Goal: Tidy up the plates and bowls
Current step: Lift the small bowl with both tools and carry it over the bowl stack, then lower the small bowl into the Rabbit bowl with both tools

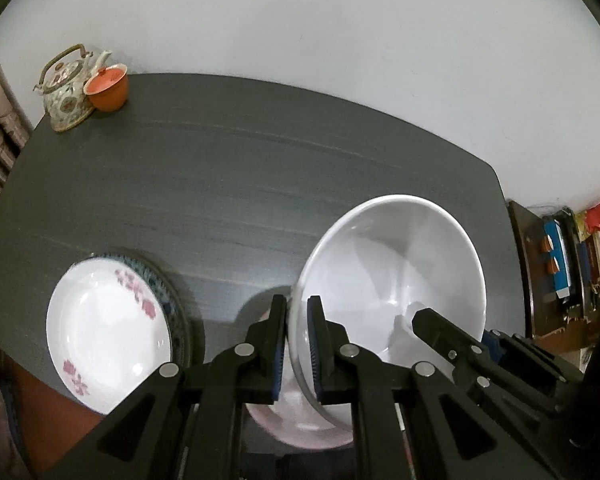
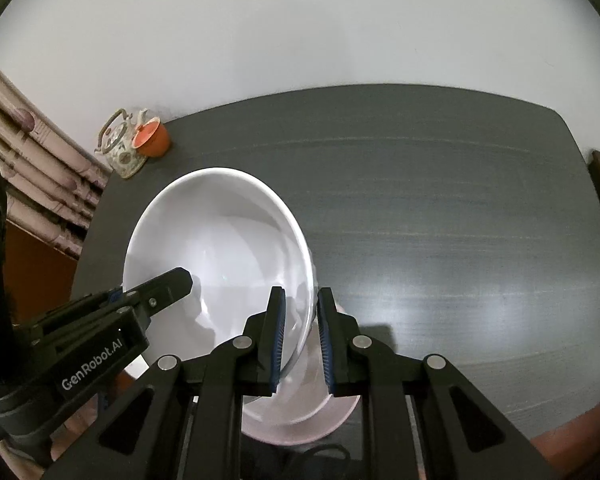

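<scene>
A large white bowl (image 1: 396, 272) hangs just above a pinkish-white bowl (image 1: 296, 424) on the dark table. My left gripper (image 1: 297, 312) is shut on the white bowl's left rim. My right gripper (image 2: 302, 304) is shut on its right rim, and it also shows in the left wrist view (image 1: 432, 320). The white bowl (image 2: 216, 248) fills the middle of the right wrist view, with the pinkish-white bowl (image 2: 300, 424) under it. A white plate with pink flowers (image 1: 108, 332) lies on a blue-patterned plate (image 1: 171, 300) at the left.
A patterned teapot (image 1: 66, 88) and an orange cup (image 1: 108, 88) stand at the table's far left corner. The dark table (image 2: 440, 220) stretches to the right. A curtain (image 2: 40, 184) hangs to the left, and shelves with clutter (image 1: 560, 260) stand to the right.
</scene>
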`<state>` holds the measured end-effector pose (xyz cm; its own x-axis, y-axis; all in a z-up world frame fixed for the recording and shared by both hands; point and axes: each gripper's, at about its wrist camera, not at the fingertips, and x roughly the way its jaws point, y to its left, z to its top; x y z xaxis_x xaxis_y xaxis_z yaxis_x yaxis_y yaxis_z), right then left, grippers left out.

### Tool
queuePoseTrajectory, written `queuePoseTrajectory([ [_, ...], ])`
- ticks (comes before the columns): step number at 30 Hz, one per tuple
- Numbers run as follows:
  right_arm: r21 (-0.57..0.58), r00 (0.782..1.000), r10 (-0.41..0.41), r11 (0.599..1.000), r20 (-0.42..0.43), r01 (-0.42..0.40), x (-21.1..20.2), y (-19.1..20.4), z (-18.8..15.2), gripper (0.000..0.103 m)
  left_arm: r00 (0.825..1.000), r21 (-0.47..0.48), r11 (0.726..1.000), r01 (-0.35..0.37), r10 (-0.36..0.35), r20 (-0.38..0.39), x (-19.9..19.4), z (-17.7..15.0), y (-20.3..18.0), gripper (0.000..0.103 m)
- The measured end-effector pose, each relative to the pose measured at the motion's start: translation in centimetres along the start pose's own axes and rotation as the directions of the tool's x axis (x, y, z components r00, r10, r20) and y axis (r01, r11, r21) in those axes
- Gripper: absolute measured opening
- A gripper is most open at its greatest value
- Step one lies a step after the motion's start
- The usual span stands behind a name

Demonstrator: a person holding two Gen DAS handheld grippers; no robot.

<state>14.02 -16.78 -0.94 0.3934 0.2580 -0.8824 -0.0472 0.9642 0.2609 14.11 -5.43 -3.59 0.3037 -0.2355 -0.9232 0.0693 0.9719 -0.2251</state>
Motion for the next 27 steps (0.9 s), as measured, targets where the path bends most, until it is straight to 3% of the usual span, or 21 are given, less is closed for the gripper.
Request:
queuePoseTrajectory([
  [12,0.023,0.998,0.007,1.000,-0.056,-0.006,1.2,-0.5,-4.4,0.017,0.998,-0.018,1.000,-0.018,0.017,-0.067,1.8,-3.8,0.7,0.011],
  [27,0.055,0.992,0.011,0.998,-0.124,-0.004,4.7,-0.9,-5.6,0.017,0.991,-0.024,0.999,-0.046,0.043,-0.129,5.0,-5.0,1.5,0.011],
])
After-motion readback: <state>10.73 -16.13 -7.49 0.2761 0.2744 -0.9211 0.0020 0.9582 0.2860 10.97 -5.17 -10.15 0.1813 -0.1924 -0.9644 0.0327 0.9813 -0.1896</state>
